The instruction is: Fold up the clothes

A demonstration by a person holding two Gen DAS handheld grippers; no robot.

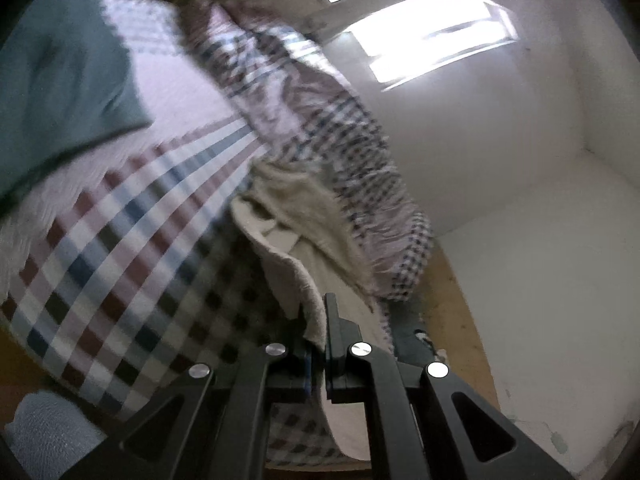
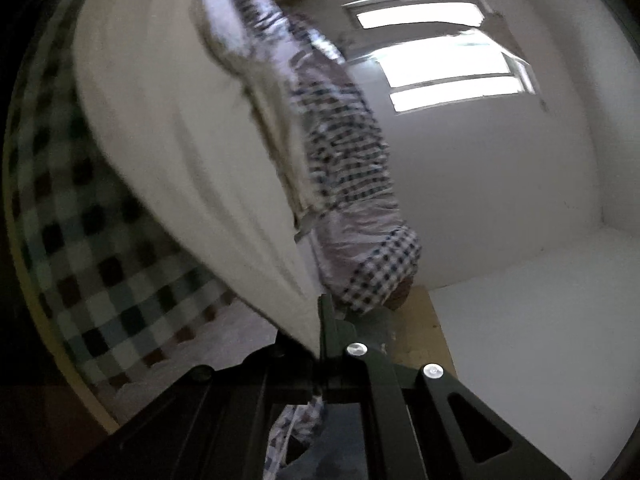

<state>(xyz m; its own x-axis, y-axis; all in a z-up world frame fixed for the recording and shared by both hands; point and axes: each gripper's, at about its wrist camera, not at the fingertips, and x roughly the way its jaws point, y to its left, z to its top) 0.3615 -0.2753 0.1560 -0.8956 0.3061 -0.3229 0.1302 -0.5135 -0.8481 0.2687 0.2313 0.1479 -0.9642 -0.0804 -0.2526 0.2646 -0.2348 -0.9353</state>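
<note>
A cream garment (image 1: 292, 248) hangs in the air, its edge pinched in my left gripper (image 1: 318, 344), which is shut on it. In the right wrist view the same cream garment (image 2: 192, 152) spreads wide and runs down into my right gripper (image 2: 318, 340), shut on its corner. Both views are blurred. Only the right finger (image 2: 334, 336) of the right gripper shows; cloth hides the left one.
A checked cloth (image 1: 120, 240) covers the surface on the left, also in the right wrist view (image 2: 80, 260). A small-check fringed cloth (image 1: 352, 168) hangs behind. A teal garment (image 1: 64, 80) lies far left. White walls (image 1: 500, 160), bright windows (image 1: 432, 36) and wooden floor (image 1: 456, 312) are right.
</note>
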